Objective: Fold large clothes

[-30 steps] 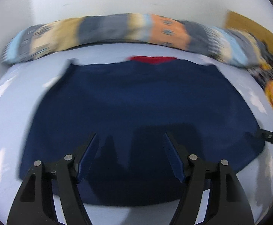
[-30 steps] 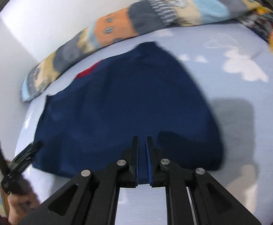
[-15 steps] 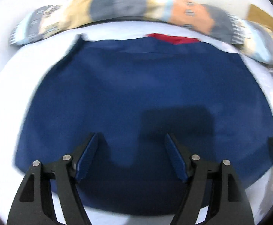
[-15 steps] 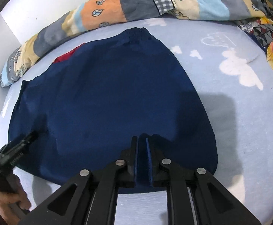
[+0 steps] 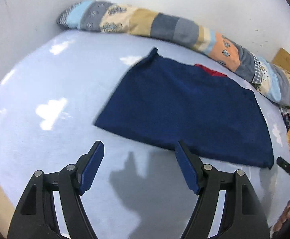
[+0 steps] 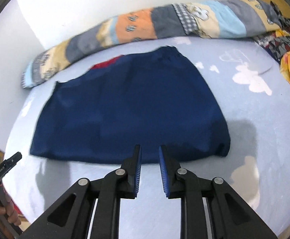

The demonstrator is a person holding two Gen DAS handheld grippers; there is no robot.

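Both wrist views, above bedsheet (image 5: 45,83), sharing garment (image 6: 129,107)

No legible text anywhere; faint white lettering on the left gripper (image 6: 4,166), too blurred to read.

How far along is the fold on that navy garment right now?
Done: the navy garment lies flat on the light blue sheet as a compact shape, with a red patch showing at its far edge. In hand: nothing; the left tongs stand wide open over bare sheet, and the right tongs are slightly open at the near hem. Left: probably further folds; I cannot tell how many.
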